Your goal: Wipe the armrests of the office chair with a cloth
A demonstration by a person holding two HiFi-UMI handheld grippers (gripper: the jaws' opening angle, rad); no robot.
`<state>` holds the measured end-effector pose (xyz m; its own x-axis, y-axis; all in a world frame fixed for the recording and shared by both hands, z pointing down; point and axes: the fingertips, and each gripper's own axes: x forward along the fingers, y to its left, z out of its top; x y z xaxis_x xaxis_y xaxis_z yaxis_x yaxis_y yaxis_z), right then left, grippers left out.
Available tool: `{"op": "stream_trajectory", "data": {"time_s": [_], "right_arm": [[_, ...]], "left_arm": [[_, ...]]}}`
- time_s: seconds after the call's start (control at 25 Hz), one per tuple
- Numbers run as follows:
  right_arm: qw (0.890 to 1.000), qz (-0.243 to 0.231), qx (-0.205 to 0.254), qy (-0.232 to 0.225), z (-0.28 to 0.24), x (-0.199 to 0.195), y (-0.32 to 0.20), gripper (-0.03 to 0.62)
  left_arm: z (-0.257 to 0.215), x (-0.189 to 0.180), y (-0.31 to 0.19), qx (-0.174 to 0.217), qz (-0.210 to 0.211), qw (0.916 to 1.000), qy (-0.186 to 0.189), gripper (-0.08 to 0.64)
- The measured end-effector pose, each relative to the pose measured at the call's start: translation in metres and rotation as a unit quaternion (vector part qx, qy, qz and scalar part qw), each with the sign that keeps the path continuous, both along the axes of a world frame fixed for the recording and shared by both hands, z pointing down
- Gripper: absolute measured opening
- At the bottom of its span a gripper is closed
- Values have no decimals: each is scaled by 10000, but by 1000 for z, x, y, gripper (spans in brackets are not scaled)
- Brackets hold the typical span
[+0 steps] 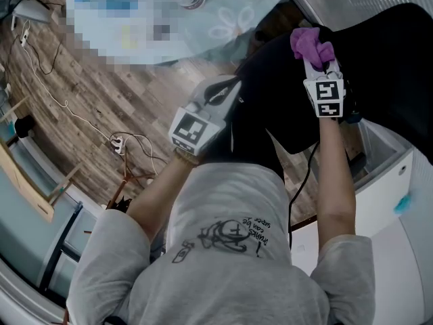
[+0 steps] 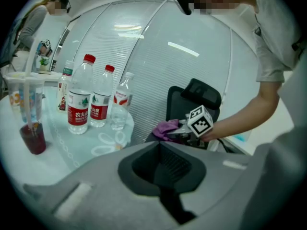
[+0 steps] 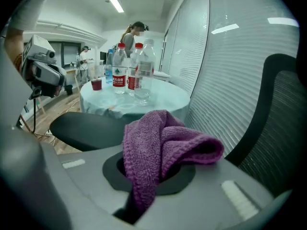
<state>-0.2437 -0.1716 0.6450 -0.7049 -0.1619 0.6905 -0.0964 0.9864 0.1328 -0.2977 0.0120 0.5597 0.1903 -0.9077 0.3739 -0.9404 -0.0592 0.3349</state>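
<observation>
Seemingly you are just starting: right gripper [image 1: 318, 63] is clamping the cloth [image 3: 163, 145] over the office chair [image 1: 270, 107], left gripper [image 1: 229, 88] sitting closed, empty.

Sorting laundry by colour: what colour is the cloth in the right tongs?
Purple; the cloth shows best in the right gripper view.

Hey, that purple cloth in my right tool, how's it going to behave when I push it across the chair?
Probably floppy: the cloth droops in loose folds from the right tool, so it will likely bunch up when pushed. It looks light for its size, with a fuzzy looped weave, so it should drag rather than slide.
</observation>
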Motion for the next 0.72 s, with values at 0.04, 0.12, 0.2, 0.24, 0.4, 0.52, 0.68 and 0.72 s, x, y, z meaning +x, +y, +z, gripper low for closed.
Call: {"op": "stream_trajectory", "data": {"time_s": [0.04,0.12,0.2,0.24,0.4,0.52,0.68,0.72], "right_arm": [[10000,6,-11,11,0,0,-4,35],[10000,-1,-3,4,0,-1,-5,35],[10000,58,32,-26,-1,-2,-1,34],[9999,94,44,-54,-1,-3,2,34],[9998,105,10,-189,-4,-7,20,34],[9996,-153,-14,-234,-6,-13,45,34],[9981,-530,-108,-305,-10,-19,86,34],[9975,-601,-153,-331,-10,-21,96,34]], "left_arm": [[0,0,0,-2,4,10000,-4,0],[0,0,0,-9,4,10000,-6,0],[1,0,1,-20,-4,10000,-2,0],[1,0,1,-23,-10,10000,0,0],[0,-1,0,-16,-31,10000,11,0],[1,-1,-1,-20,-31,10000,-13,0],[0,-2,-3,-5,-54,10000,-25,0],[0,-2,-3,-1,-54,10000,-27,0]]}}
